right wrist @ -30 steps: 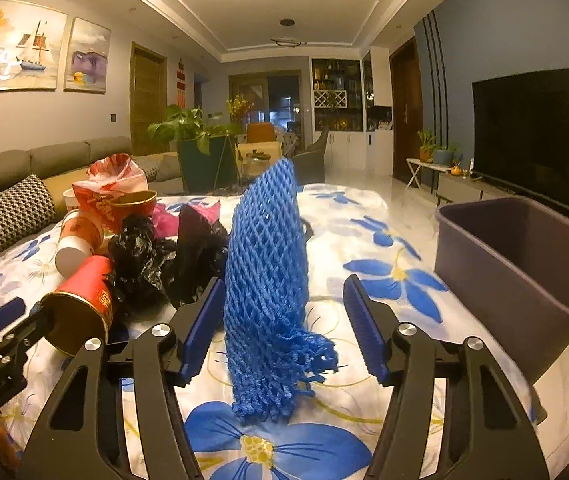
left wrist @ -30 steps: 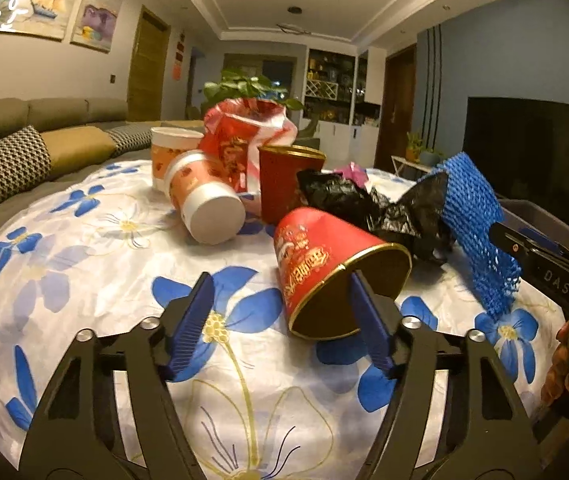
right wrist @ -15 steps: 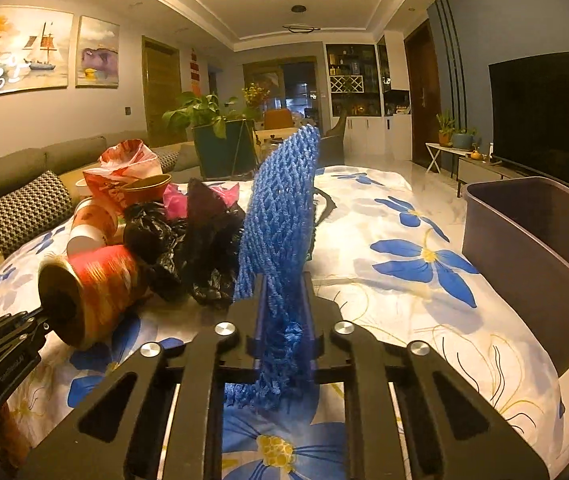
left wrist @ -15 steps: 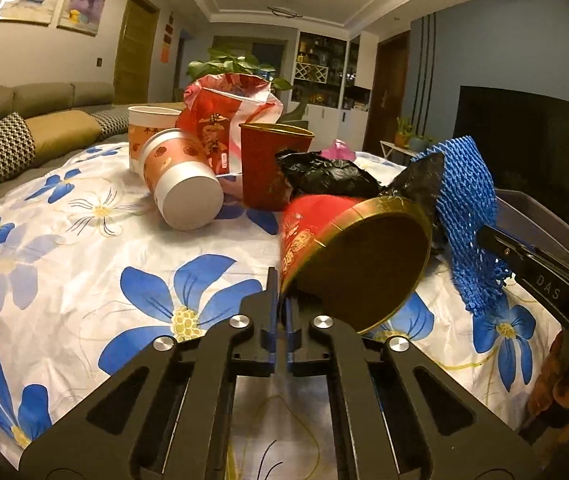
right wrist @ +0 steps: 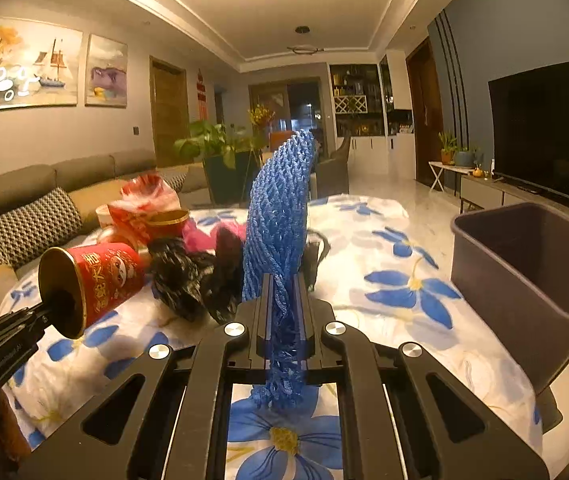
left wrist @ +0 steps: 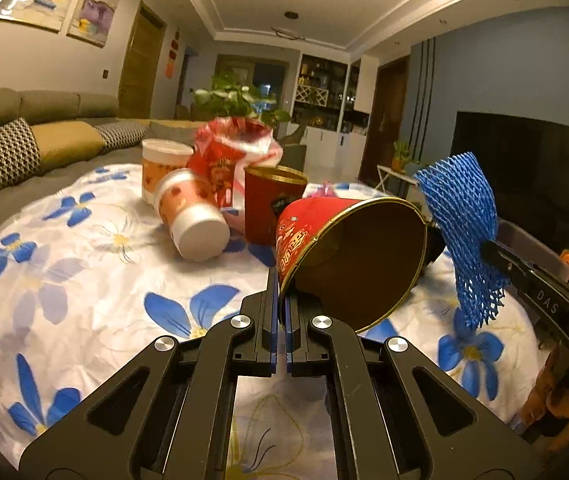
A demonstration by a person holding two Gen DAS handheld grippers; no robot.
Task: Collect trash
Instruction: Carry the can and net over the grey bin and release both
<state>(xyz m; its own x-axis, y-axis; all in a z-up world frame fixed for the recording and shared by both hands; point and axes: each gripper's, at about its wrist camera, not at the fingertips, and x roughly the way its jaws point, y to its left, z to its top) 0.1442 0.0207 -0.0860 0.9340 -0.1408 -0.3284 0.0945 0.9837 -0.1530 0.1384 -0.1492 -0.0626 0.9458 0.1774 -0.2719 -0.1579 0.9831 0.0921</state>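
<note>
Right wrist: "DAS"-marked hand-held gripper (left wrist: pixel 488 249); net (right wrist: pixel 280 216)

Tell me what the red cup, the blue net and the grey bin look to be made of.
Red cup: seemingly coated paper, glossy print, thin gold rim pinched in the left tongs.
Blue net: soft foam mesh, matte, sagging and frayed below the right tongs.
Grey bin: probably moulded plastic, smooth, dull, with a rolled lip.

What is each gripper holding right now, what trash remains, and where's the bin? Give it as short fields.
left gripper: jaws shut on the rim of the red gold-rimmed paper cup, lifted
right gripper: jaws shut on the blue foam mesh sleeve
remaining: crumpled black plastic bag, more cups
bin: dark plastic tub, right of table
</note>
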